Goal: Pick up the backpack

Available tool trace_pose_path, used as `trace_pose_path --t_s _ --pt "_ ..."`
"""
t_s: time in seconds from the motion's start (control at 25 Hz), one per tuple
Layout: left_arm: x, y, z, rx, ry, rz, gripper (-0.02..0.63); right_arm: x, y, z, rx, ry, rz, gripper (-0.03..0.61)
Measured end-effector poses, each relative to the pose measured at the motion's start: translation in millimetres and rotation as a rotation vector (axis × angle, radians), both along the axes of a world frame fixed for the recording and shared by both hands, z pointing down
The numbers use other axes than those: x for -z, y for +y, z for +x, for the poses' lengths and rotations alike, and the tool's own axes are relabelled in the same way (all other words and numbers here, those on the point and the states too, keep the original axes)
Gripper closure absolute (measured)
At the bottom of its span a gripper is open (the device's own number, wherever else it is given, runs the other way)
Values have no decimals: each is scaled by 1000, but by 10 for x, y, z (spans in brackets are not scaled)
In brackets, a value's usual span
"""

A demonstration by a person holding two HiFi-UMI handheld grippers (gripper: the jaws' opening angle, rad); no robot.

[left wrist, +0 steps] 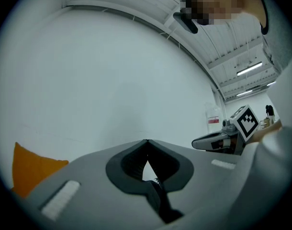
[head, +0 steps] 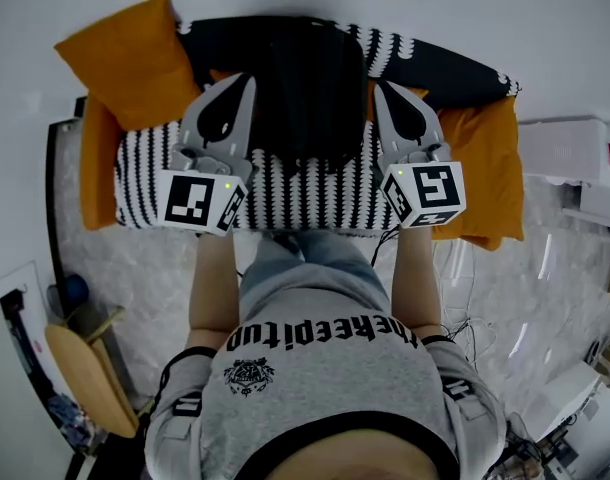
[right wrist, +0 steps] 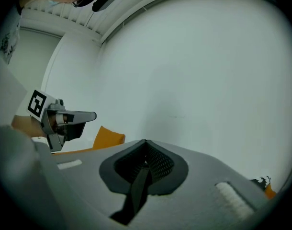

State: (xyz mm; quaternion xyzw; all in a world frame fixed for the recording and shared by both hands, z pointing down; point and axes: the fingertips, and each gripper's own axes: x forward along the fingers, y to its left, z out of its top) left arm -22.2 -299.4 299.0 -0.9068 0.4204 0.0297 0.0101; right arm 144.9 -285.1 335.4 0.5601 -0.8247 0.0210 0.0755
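Your left gripper (head: 248, 80) and right gripper (head: 378, 87): jaws closed, each pinching a black strap (left wrist: 158, 201). Backpack (head: 310, 88): on striped cushion (head: 315, 193), directly between both grippers, long axis pointing away from you, equally near either.

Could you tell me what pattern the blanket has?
The blanket is black-and-white striped; head view shows it best.

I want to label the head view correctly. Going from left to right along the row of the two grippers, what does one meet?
orange pillow → left gripper → backpack → right gripper → orange cushion
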Motion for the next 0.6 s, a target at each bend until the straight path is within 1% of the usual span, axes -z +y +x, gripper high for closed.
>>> trace_pose_path --t_s 0.32,0.6 --pt "-367 -124 73 32 -16 -89 598 -408 -184 93 25 -8 -93 577" --pt "-678 -156 154 40 -39 -162 597 -741 -229 123 44 -29 -170 577"
